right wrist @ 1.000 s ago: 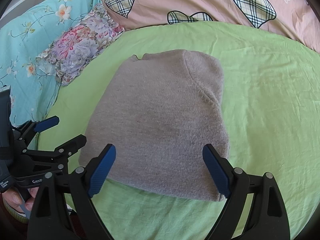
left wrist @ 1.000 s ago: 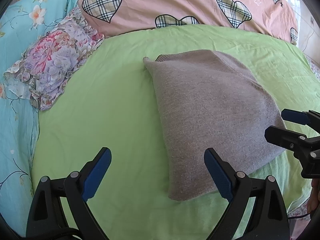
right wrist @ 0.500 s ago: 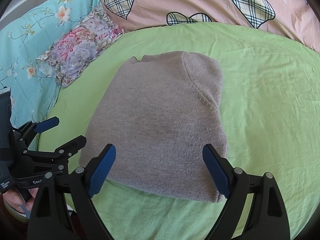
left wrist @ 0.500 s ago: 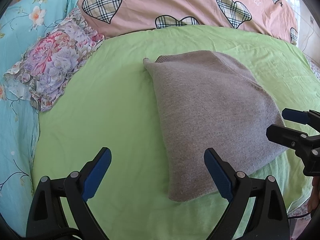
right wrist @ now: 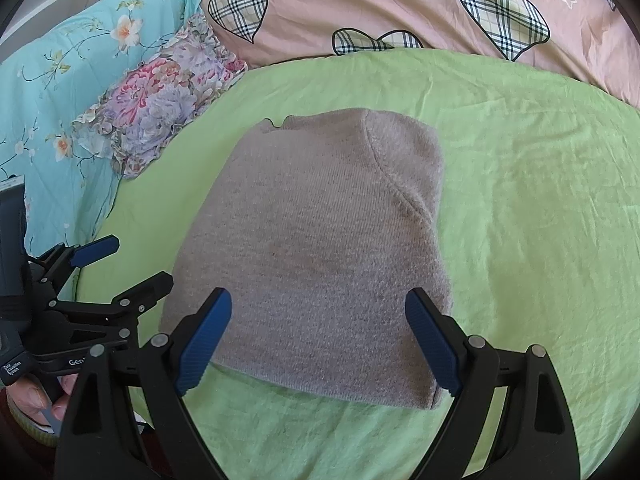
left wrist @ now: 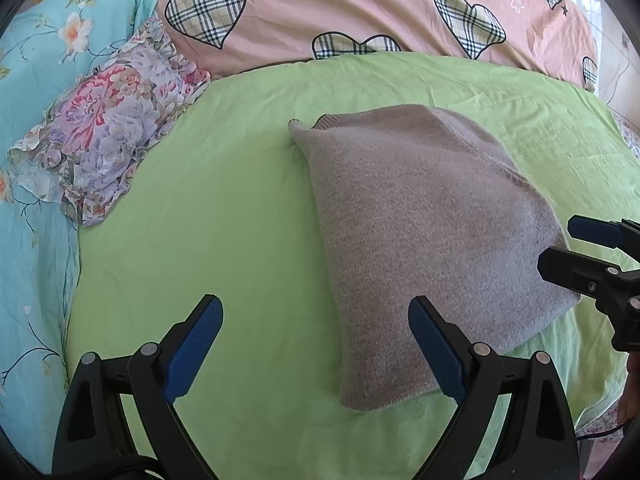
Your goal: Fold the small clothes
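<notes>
Almost nothing differs from the frames of a second ago: both views are framed the same, and the folded grey knit garment [right wrist: 320, 248] lies in the same spot on the green sheet [right wrist: 540, 200] of the bed, its outline and the curved seam near its right edge unchanged.

The garment sits flat in a compact, roughly rectangular fold, its ribbed collar edge turned toward the pink heart-print pillow [right wrist: 400, 4] at the head of the bed. A flowered frilled cushion [left wrist: 108, 140] lies well apart from it on the left, resting partly on the turquoise floral cover [left wrist: 36, 240].

The left hand-held gripper [left wrist: 316, 344] hovers released above the sheet, just beside the garment's near left corner; its blue pads stand wide apart with nothing between them, the right-hand pad in front of the knit's lower edge. In the right wrist view it shows from the side [right wrist: 124, 264], again with the jaws spread, and a person's fingers [right wrist: 36, 396] wrap its handle.

The right hand-held gripper [right wrist: 318, 340] is likewise released, poised over the garment's near hem, with its pads wide apart and gripping no cloth. From the left wrist view it enters at the right edge [left wrist: 560, 246], by the garment's right corner; whether it touches the knit cannot be told.
</notes>
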Demonstrator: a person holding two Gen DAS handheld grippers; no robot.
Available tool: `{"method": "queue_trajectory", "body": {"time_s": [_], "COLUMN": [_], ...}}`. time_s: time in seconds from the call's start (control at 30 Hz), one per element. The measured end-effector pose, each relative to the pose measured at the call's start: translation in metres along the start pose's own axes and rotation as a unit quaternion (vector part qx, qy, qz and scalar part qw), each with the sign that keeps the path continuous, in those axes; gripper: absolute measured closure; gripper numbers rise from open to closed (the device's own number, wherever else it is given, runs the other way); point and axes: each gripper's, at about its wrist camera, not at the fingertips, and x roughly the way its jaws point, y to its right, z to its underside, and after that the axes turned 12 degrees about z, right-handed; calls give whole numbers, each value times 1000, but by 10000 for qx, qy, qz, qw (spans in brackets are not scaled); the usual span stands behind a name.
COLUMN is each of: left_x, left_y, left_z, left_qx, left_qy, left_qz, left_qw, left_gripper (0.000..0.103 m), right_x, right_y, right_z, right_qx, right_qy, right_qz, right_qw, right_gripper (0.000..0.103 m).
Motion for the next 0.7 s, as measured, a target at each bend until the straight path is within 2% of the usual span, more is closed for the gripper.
{"method": "queue_trajectory", "body": {"time_s": [0.13, 0.7], "left_x": [-1, 0], "left_y": [-1, -1], "left_z": [-4, -9], "left_qx": [9, -61], "left_qy": [92, 60], "left_qz": [-62, -144], "left_qw": [9999, 9999], "left_gripper": [9, 9], "right_x": [-1, -1], "right_y": [1, 2], "right_z": [-3, -8], "right_qx": [0, 30], "right_qy": [27, 130], "right_qz": [25, -45], "right_qw": [10000, 9999], "right_gripper": [14, 14]}}
